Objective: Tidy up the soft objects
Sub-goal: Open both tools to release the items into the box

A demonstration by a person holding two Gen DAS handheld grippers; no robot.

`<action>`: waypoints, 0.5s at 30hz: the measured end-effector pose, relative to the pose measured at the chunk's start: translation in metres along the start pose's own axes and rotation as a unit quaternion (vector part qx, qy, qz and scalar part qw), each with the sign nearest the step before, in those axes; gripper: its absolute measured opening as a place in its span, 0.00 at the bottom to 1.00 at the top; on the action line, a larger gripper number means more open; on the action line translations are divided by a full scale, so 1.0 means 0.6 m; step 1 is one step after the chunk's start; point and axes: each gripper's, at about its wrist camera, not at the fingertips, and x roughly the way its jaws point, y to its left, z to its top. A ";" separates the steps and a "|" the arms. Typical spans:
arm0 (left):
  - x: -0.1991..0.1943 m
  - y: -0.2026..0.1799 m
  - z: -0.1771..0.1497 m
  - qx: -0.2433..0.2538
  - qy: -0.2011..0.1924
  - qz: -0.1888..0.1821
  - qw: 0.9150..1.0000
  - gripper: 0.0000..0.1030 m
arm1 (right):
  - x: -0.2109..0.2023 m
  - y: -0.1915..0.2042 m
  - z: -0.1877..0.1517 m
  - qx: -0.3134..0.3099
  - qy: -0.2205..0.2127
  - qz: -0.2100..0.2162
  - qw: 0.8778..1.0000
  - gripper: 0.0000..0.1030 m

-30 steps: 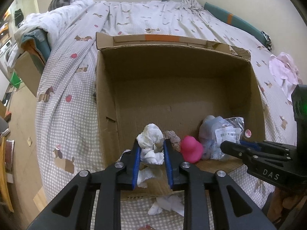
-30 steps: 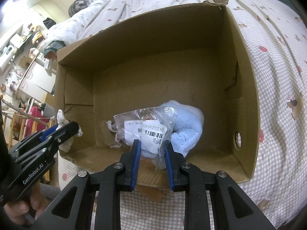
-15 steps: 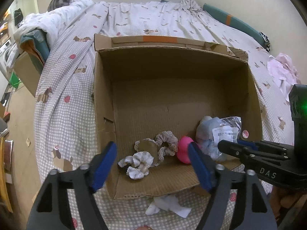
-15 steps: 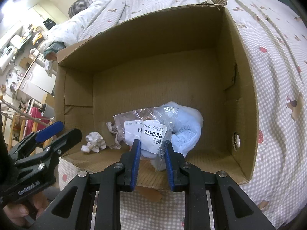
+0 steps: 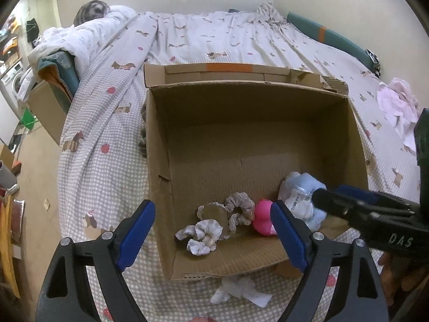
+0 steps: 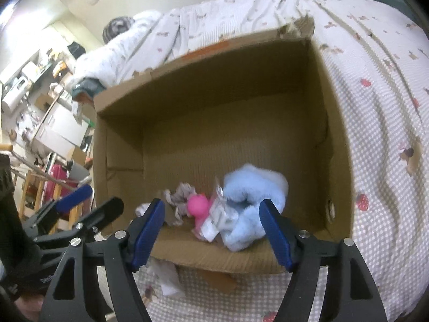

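Container: open brown cardboard box (image 5: 161, 161) on the checked bedspread (image 5: 102, 134).
Contents, near wall: white and beige fabric scrunchies (image 5: 206, 237); pink rubbery toy (image 5: 264, 220); bagged pale-blue fleece bundle (image 6: 252, 212).
Handling: light, limp, squashable; plastic bag probably slippery; pinch bunched folds.
Left gripper (image 5: 213, 237): jaws just opened, nothing between.
Right gripper (image 6: 211, 230): just released, spread around the fleece, not pressing.

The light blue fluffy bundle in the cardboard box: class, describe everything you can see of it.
The light blue fluffy bundle looks like soft plush fabric, loosely rolled and crumpled. It lies on the floor of the cardboard box, near the front edge towards the right wall. A clear plastic bag with a white barcode label lies against its left side, beside a pink toy. The right gripper stands open in front, not pressing it.
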 end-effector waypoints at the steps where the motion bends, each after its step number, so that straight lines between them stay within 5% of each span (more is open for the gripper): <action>1: -0.001 0.001 0.000 -0.002 -0.001 0.000 1.000 0.84 | -0.004 0.001 0.002 -0.002 -0.006 -0.005 1.000 0.75; 15: -0.036 0.010 -0.016 -0.015 -0.013 0.006 1.000 0.84 | -0.015 -0.001 -0.016 0.013 0.000 -0.009 1.000 0.75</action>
